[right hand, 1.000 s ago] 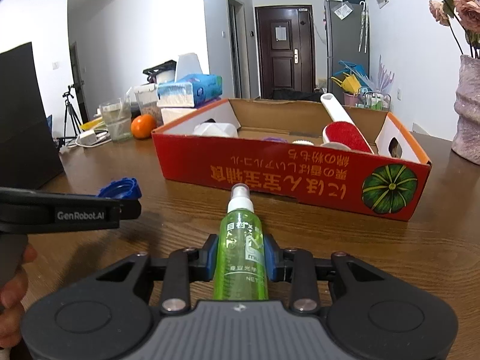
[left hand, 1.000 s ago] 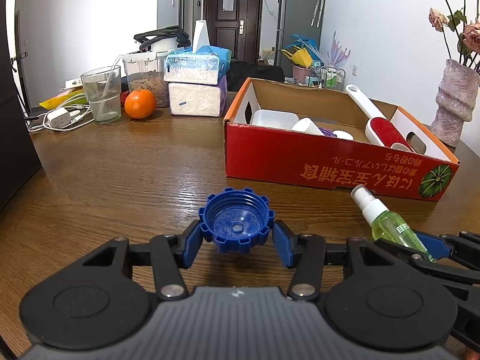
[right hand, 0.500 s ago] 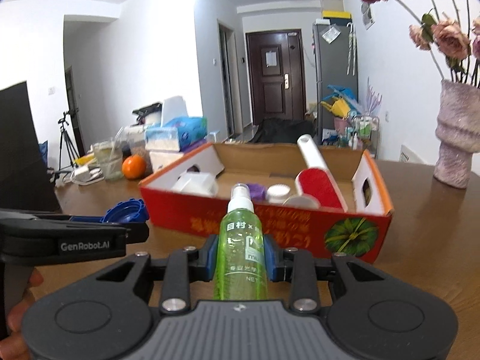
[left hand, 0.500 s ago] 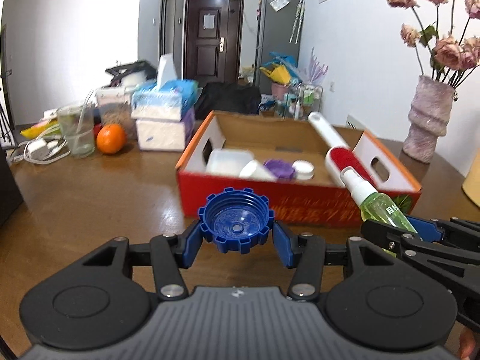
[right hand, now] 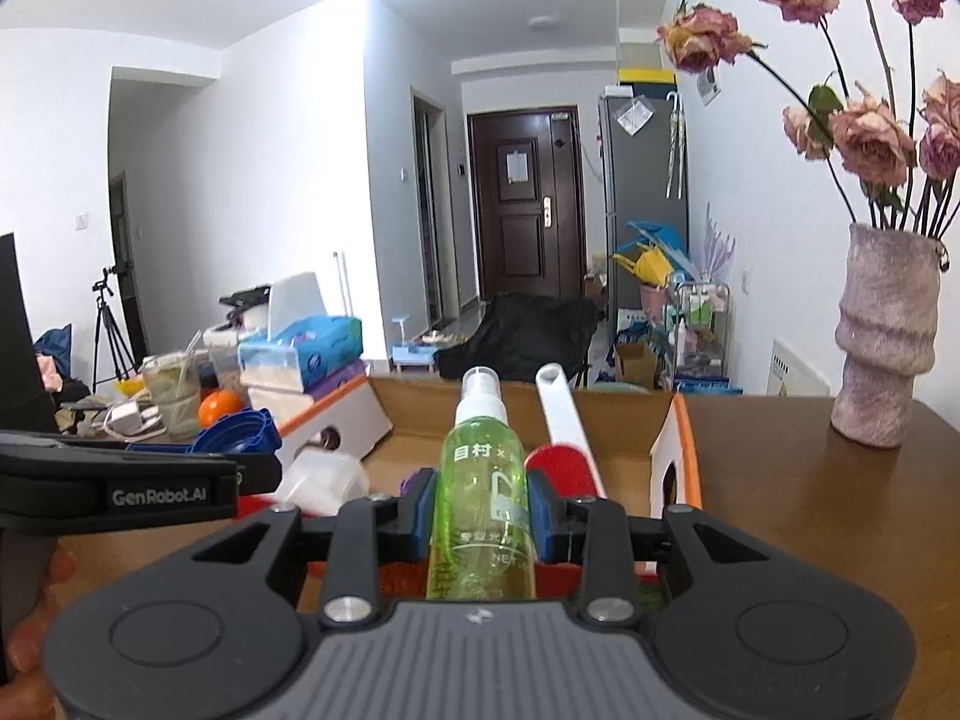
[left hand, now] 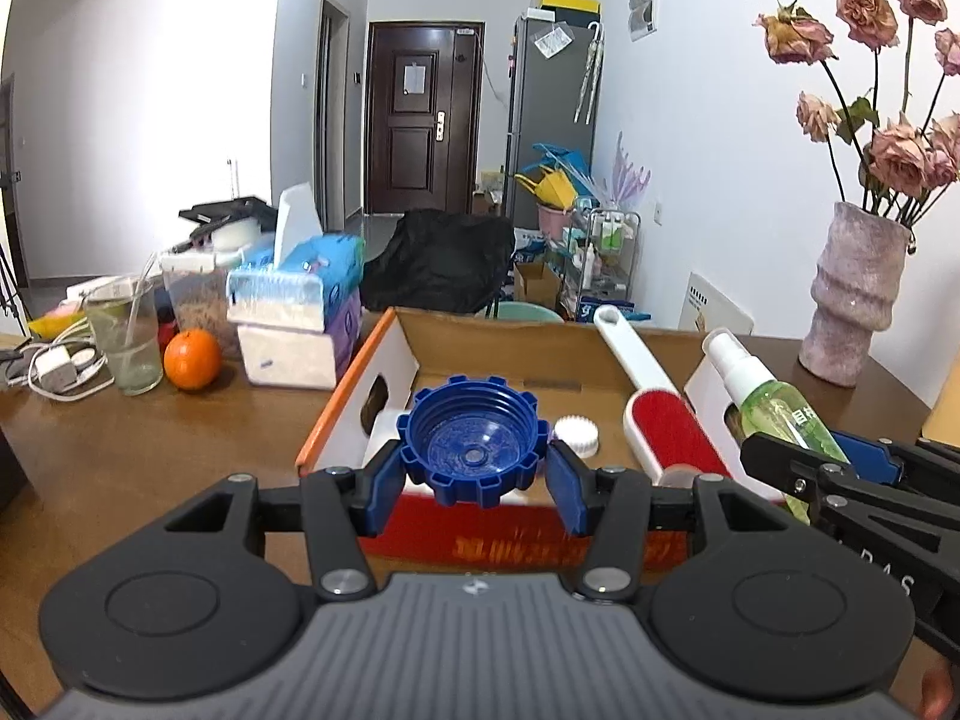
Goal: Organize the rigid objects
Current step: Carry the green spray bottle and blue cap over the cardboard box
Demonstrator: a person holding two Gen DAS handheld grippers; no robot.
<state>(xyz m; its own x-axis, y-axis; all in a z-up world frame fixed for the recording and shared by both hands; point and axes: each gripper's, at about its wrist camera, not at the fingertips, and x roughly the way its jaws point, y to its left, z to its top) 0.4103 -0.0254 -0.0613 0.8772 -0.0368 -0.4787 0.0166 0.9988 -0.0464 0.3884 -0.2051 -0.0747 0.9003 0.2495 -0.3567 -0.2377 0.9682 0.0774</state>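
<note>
Left wrist: left gripper (left hand: 474, 471) grasps blue cap (left hand: 474, 450); right wrist: right gripper (right hand: 480, 513) clamps spray bottle (right hand: 483, 480)

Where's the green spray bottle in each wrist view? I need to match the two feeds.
Left wrist view: the green spray bottle sits at the right edge, nozzle up-left, clamped in the right hand-held gripper.
Right wrist view: the bottle is bottom centre, upright between the blue pads.
Shared landmark: the red-and-white lint brush leaning in the cardboard box.
</note>
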